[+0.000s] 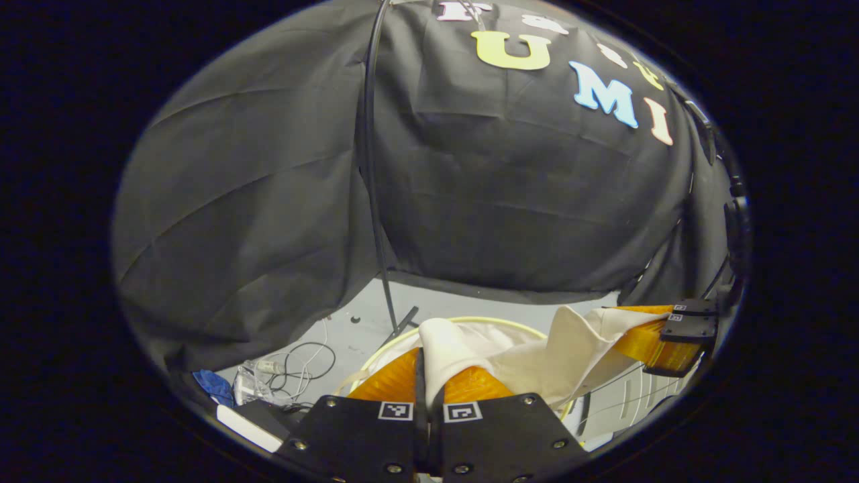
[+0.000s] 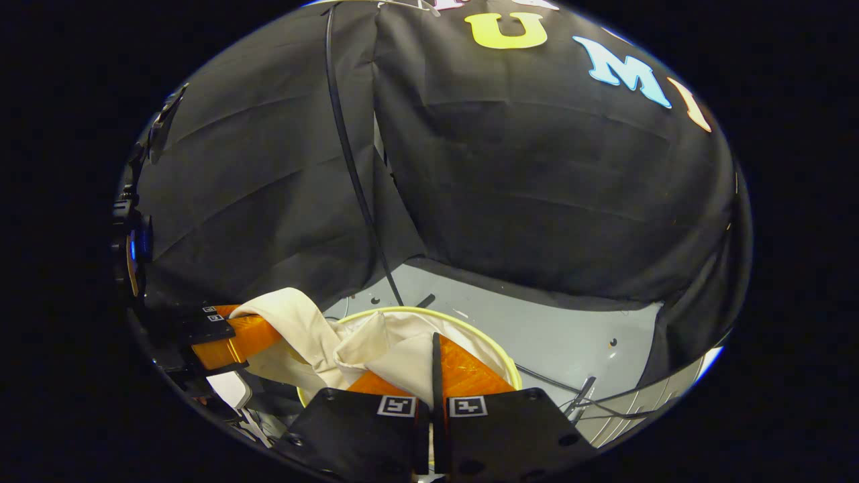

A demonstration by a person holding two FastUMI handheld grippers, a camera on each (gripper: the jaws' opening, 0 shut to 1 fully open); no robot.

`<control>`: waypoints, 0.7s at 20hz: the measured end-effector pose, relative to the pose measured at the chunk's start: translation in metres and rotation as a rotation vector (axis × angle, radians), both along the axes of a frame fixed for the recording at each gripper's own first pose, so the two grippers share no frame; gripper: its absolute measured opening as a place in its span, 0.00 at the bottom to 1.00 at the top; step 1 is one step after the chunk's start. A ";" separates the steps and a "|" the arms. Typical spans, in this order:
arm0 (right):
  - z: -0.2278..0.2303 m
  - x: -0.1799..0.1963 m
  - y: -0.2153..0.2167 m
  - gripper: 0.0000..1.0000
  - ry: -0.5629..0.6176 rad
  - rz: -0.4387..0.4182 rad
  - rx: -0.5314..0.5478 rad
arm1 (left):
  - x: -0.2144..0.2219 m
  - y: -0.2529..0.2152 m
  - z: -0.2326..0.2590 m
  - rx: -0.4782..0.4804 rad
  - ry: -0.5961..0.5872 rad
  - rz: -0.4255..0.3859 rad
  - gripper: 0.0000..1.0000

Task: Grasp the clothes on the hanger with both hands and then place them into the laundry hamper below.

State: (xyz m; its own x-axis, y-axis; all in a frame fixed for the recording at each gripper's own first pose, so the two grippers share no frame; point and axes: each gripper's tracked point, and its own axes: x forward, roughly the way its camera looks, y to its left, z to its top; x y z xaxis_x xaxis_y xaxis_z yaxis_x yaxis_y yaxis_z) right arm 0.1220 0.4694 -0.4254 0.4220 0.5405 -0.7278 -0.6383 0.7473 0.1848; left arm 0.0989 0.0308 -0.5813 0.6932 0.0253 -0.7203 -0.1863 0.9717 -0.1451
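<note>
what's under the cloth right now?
The cream cloth hangs from both hand-held grippers, left and right, over the round hamper. Its pale rim and some lining show beneath. The hamper's bottom is covered by the cloth.

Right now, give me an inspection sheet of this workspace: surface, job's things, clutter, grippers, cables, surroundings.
Surface: grey floor, bare patches between items.
Job's things: cream garment held over the hamper, partly inside its pale rim; hanger not identified.
Clutter: blue cloth and a clear plastic item on the floor by the wall.
Grippers: left gripper shut on the garment; right gripper shut on the garment.
Cables: loose wires on the floor; more wires beside the hamper.
Surroundings: black cloth wall; thin dark pole standing before it.
</note>
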 end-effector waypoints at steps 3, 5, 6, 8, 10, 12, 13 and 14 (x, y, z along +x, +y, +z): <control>-0.002 -0.004 -0.001 0.07 0.019 -0.002 0.000 | -0.002 -0.014 0.000 -0.022 0.013 -0.036 0.10; 0.009 -0.003 -0.007 0.44 0.006 -0.006 -0.012 | -0.008 -0.012 0.004 -0.003 0.009 -0.044 0.47; 0.012 -0.005 -0.011 0.62 -0.002 -0.006 -0.016 | -0.007 -0.010 0.008 0.012 0.001 -0.038 0.65; 0.024 -0.003 -0.017 0.98 -0.021 -0.004 -0.034 | -0.010 -0.007 0.020 0.034 0.001 -0.033 0.87; 0.039 -0.004 -0.023 0.97 -0.026 -0.001 -0.039 | -0.012 -0.004 0.036 0.045 -0.003 -0.037 0.88; 0.070 0.002 -0.032 0.96 -0.058 -0.017 -0.026 | -0.009 -0.002 0.064 0.055 -0.044 -0.046 0.87; 0.088 0.005 -0.037 0.96 -0.075 -0.029 -0.013 | -0.007 0.000 0.081 0.057 -0.069 -0.049 0.87; 0.107 0.007 -0.040 0.98 -0.098 -0.043 0.006 | -0.007 0.000 0.100 0.060 -0.098 -0.049 0.87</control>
